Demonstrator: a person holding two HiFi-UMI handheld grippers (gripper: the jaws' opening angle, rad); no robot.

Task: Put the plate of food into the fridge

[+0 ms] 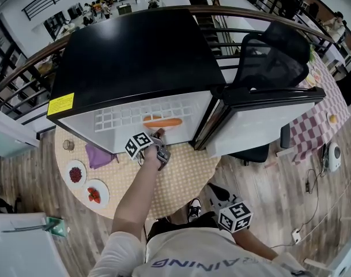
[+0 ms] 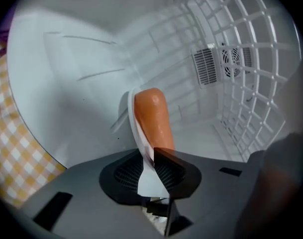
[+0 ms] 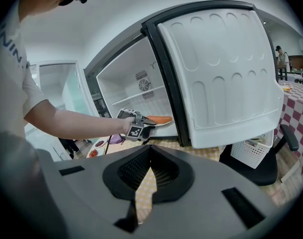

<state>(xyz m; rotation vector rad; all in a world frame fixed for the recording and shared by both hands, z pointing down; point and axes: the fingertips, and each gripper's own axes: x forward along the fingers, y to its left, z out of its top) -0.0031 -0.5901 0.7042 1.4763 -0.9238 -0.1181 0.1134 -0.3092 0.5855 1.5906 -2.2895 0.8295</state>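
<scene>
A white plate (image 2: 141, 133) carrying a long orange piece of food (image 2: 153, 118) lies inside the open fridge (image 1: 135, 56), on its white floor. My left gripper (image 2: 147, 153) reaches into the fridge with the plate's near rim between its jaws; the jaws stand a little apart and do not look pressed on the rim. From above, the plate (image 1: 162, 126) sits just ahead of the left gripper (image 1: 159, 136). The right gripper view has the plate (image 3: 161, 121) at the fridge mouth. My right gripper (image 3: 150, 151) hangs back, low by the person's side, shut and empty.
The fridge door (image 1: 267, 120) stands open to the right. A wire shelf (image 2: 251, 83) runs across the fridge. On the yellow checked table (image 1: 181, 178) are two small fruit plates (image 1: 76, 172) (image 1: 94, 194) and a purple cloth (image 1: 97, 154). A black office chair (image 1: 273, 56) stands behind the door.
</scene>
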